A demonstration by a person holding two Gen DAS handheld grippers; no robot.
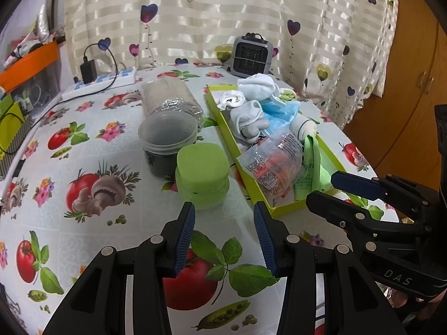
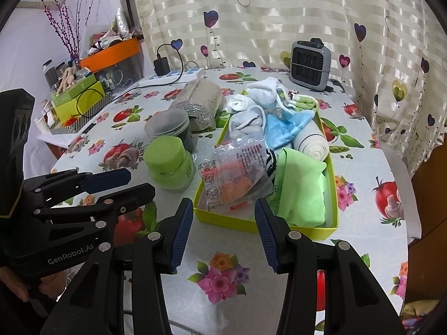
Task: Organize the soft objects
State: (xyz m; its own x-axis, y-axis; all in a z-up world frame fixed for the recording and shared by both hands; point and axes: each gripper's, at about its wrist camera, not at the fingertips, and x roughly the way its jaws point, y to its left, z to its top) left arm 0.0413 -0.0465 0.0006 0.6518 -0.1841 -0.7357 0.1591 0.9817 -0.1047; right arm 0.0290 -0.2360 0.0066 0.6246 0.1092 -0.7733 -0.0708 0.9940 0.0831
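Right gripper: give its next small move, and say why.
Probably ease the right gripper forward over the lime tray's near rim toward the clear plastic packet. Its jaws stand open and empty, just short of the tray, and the packet lies nearest, atop the pile beside the green cloth.

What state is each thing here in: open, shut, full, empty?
Left claw: open, empty.
Right claw: open, empty.
Yellow-green box: lidless, heaped with soft things.
Green jar: lid on.
Dark jar: lid on.
Plastic packet: lying in the box's near end.
Green cloth: crumpled in the box.
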